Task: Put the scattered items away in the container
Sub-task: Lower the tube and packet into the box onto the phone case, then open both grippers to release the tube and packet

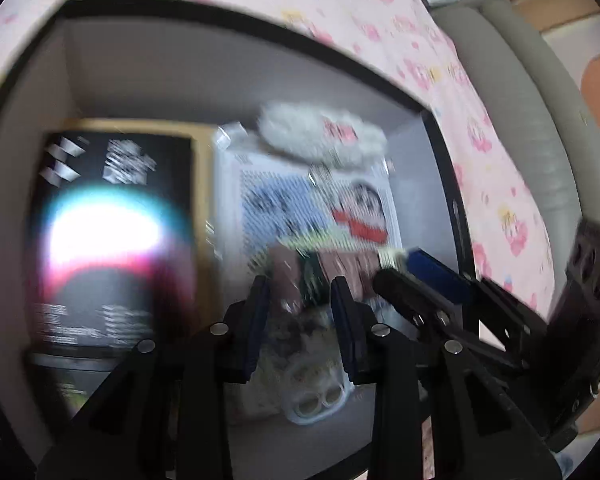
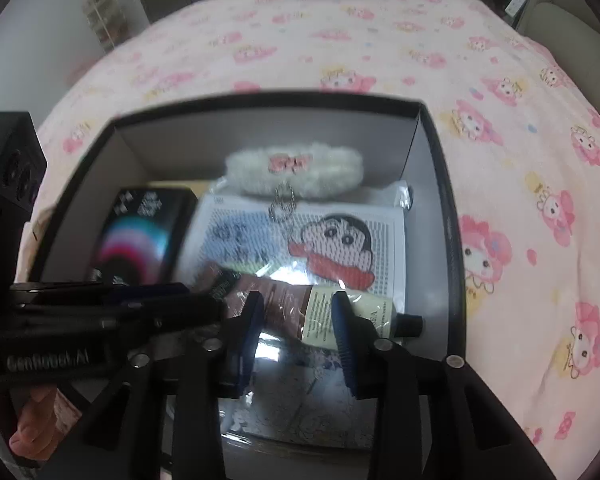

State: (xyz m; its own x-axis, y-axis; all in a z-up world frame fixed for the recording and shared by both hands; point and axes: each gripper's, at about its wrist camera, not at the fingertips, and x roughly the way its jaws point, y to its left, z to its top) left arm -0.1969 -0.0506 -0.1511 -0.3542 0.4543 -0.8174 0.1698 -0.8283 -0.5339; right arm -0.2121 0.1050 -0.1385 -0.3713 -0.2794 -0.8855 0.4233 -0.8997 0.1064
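Both grippers are over the box (image 2: pixel 440 168). Right gripper (image 2: pixel 298 332) stands half-open astride the tube (image 2: pixel 340 312), probably dropping it; left gripper (image 1: pixel 300 320), at 9 o'clock, is narrow, contents unclear through blur. Next: lift out.

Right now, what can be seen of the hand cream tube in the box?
The hand cream tube is soft, brown-patterned at its flat crimped end, with a cream printed label and a black screw cap pointing right. It lies on its side inside the black-rimmed box, on top of the bagged cartoon-character sheet. The right claw straddles its middle, fingers either side; contact is unclear. The left claw hovers at its crimped end.
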